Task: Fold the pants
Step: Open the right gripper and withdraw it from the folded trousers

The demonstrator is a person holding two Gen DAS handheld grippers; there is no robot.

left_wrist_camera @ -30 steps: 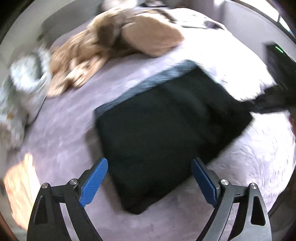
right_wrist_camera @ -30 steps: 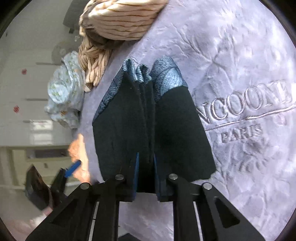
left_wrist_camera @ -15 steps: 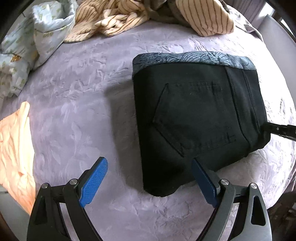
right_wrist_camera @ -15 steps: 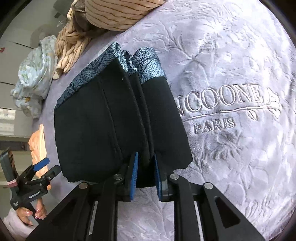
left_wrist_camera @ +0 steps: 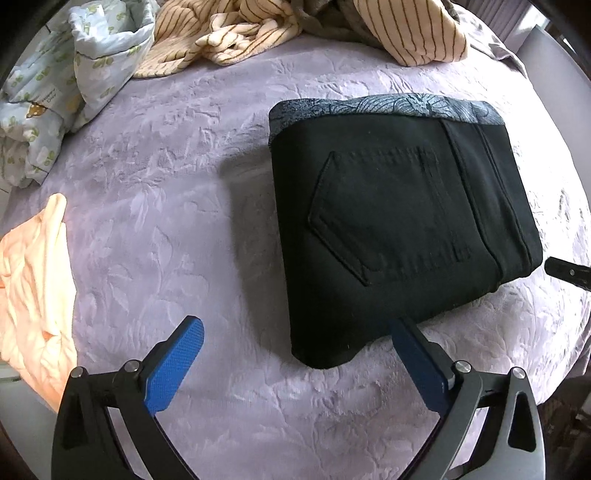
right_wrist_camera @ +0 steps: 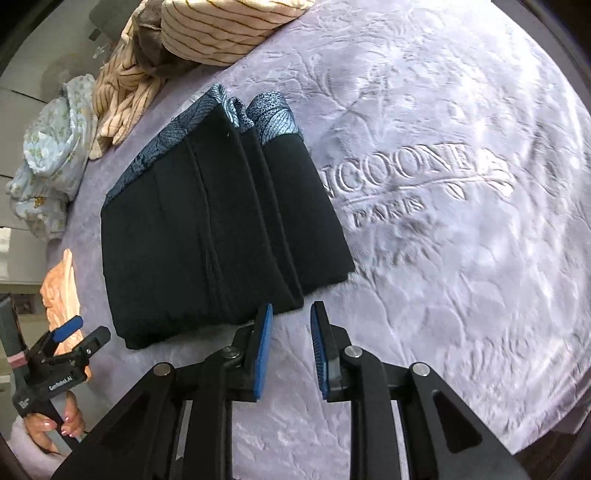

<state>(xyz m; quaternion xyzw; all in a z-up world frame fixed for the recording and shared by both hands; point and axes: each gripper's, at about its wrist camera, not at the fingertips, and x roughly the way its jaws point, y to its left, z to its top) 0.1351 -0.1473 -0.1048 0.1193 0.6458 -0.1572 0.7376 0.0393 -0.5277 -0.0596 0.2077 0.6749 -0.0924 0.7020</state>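
Note:
The black pants (left_wrist_camera: 399,229) lie folded into a compact stack on the lilac bedspread, with a blue patterned waistband along the far edge and a back pocket on top. The right wrist view shows the same stack (right_wrist_camera: 207,236) from its side. My left gripper (left_wrist_camera: 295,354) is wide open and empty, just short of the stack's near corner. My right gripper (right_wrist_camera: 290,332) is slightly open and empty, just off the stack's near edge. Its tip shows in the left wrist view (left_wrist_camera: 569,273) at the right.
A striped cream blanket (left_wrist_camera: 295,29) is heaped at the far side of the bed. A pale floral bundle (left_wrist_camera: 55,85) lies far left and a peach garment (left_wrist_camera: 33,295) at the left edge. The bedspread (right_wrist_camera: 443,221) carries embossed lettering right of the pants.
My right gripper has opened and let go of the pants' edge, backing off slightly. The stack now rests flat on the bed. My left gripper stays open and has steadied over the bed.

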